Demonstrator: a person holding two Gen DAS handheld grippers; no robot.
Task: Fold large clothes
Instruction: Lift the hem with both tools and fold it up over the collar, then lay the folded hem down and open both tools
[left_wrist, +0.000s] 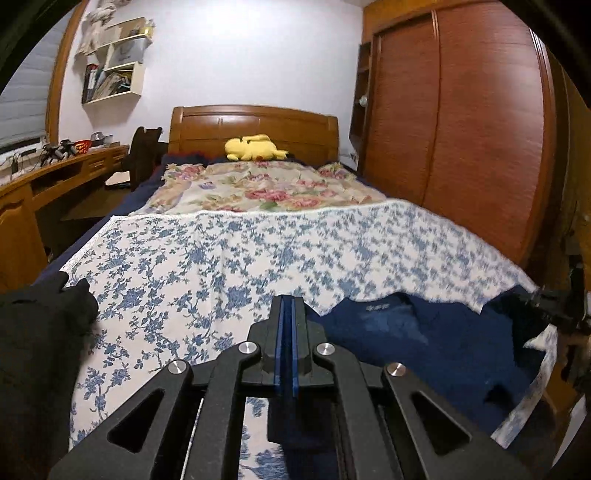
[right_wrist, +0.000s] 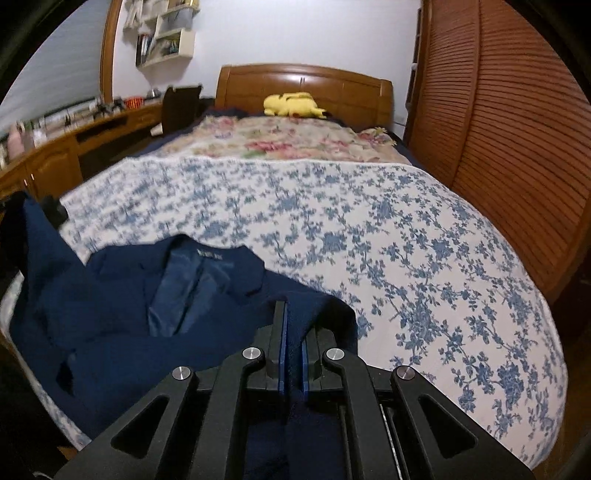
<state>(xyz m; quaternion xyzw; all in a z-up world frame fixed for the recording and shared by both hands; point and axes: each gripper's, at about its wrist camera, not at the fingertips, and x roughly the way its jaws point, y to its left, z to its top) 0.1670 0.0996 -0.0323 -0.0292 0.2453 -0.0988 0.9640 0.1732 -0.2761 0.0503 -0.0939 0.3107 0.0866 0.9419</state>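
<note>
left tool (left_wrist: 286, 306): blue pads pressed together, clamped on navy fabric | right tool (right_wrist: 291, 314): clamped on woolly navy jacket (right_wrist: 147, 295) edge | jacket: crumpled, satin lining showing, on floral bedspread (right_wrist: 406, 240), 8 o'clock corner of bed
</note>
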